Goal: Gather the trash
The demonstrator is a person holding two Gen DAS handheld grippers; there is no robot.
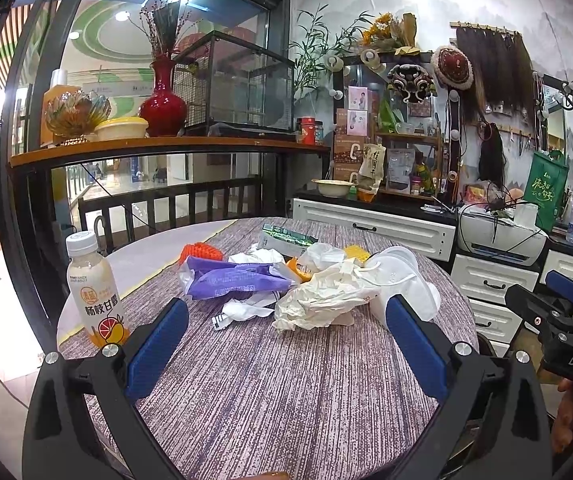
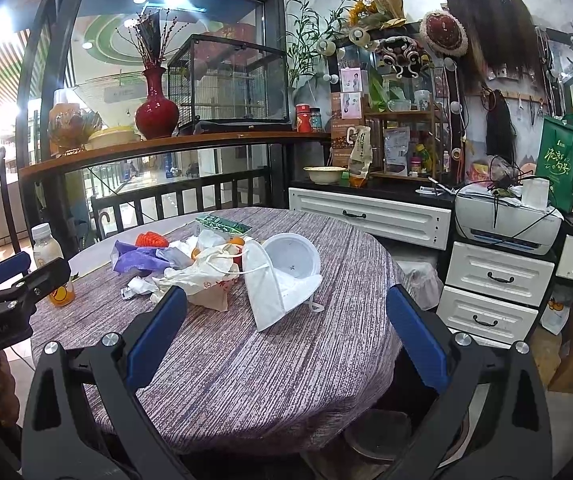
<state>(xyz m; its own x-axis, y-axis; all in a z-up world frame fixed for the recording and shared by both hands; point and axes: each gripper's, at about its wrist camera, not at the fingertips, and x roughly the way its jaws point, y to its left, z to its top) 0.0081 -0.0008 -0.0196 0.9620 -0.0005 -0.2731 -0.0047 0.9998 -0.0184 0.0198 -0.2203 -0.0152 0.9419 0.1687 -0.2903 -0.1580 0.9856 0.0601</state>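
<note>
A heap of trash lies on the round table (image 1: 278,380): a purple wrapper (image 1: 234,278), crumpled white paper (image 1: 322,296), a white plastic cup (image 1: 402,272), a green carton (image 1: 286,236) and orange netting (image 1: 202,250). In the right wrist view the heap shows with a white face mask (image 2: 274,292), the white cup (image 2: 292,254) and the purple wrapper (image 2: 138,260). My left gripper (image 1: 286,312) is open and empty, just short of the heap. My right gripper (image 2: 286,304) is open and empty, near the mask.
A juice bottle (image 1: 94,292) stands at the table's left edge; it also shows in the right wrist view (image 2: 52,264). White drawers (image 2: 494,276) and a printer (image 2: 506,220) stand to the right. A shelf with a red vase (image 1: 162,100) runs behind.
</note>
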